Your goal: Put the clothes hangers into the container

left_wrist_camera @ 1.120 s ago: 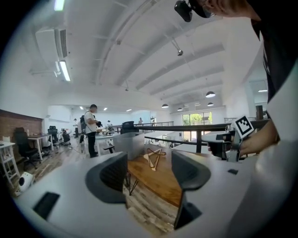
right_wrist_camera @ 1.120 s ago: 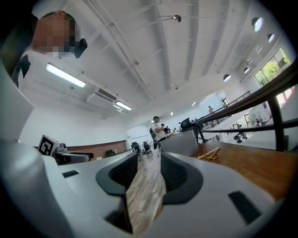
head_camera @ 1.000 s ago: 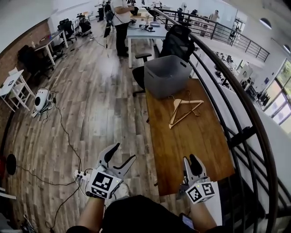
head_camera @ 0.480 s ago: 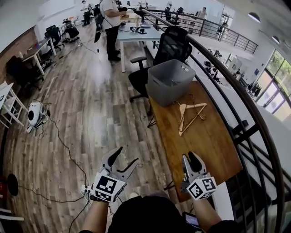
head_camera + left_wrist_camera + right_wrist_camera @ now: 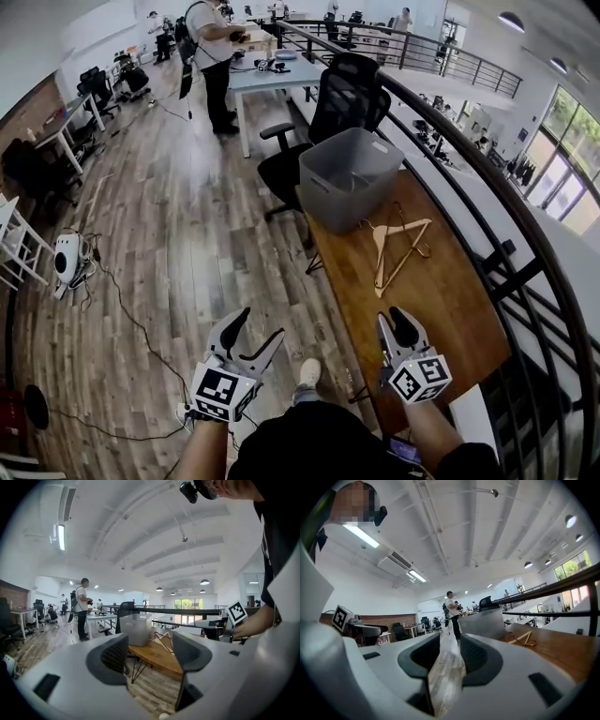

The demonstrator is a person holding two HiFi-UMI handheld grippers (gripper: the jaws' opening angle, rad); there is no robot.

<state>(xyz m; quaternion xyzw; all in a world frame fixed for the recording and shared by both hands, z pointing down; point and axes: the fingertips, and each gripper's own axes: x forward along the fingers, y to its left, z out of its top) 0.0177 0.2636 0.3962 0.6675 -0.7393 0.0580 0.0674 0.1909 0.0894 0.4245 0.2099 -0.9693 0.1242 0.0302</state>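
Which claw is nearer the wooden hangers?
Right. The right claw, jaws just closing partway on nothing, is over the table's near end, hangers ahead. The left claw is off the table's left side, over floor.

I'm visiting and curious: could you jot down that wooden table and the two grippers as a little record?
Table: wooden, rectangular
Container: grey, at the table's far end
Hangers: wooden, lying on the table near the container
Left gripper: open, empty, above the floor
Right gripper: open, empty, jaws just narrowed slightly, at the table's near end
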